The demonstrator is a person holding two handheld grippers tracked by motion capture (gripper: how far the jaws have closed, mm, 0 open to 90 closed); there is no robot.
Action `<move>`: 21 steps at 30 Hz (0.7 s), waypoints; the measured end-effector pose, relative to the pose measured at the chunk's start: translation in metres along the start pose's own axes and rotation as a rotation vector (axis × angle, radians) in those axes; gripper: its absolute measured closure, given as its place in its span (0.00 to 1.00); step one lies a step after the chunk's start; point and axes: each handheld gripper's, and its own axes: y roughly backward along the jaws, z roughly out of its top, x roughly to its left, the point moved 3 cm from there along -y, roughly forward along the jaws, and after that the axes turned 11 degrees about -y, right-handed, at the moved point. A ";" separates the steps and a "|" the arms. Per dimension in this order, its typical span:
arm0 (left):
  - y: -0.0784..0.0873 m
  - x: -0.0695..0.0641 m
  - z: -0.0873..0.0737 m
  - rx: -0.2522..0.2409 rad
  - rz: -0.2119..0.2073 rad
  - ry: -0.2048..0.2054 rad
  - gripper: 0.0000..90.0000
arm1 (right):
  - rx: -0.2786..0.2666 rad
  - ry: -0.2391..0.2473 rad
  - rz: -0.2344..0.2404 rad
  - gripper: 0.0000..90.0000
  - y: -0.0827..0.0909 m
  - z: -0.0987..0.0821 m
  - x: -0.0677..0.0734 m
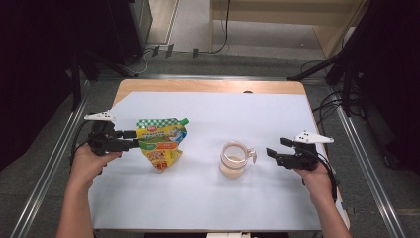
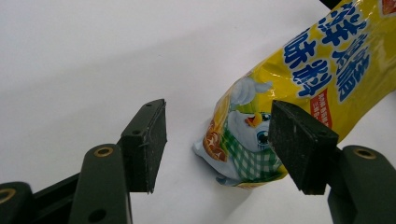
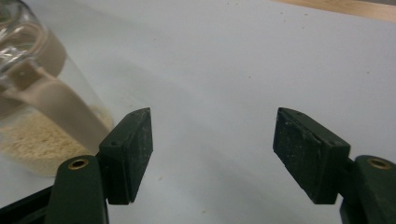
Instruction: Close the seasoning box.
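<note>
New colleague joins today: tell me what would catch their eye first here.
The bright yellow-and-green pouch lies on the left of the white table cover, with the left gripper at its edge, jaws open. Right of centre stands a clear glass jar partly filled with pale granules; the right gripper sits beside it, open and apart from it.

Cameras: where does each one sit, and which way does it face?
High view: above the person's side, facing forward and down on the table; both forearms show.
Left gripper view: rides the left claw, facing the yellow pouch; open jaws show.
Right gripper view: rides the right claw, jar at left; open jaws show.
Shared: the high view also shows pouch and jar.
</note>
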 end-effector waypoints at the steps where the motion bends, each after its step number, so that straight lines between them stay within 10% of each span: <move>1: -0.001 0.000 0.000 0.001 0.000 0.001 0.42 | 0.000 -0.004 -0.006 0.33 -0.001 0.001 -0.002; 21: -0.003 0.000 -0.001 0.007 -0.006 0.005 0.42 | 0.023 -0.009 -0.005 0.31 -0.007 0.001 -0.005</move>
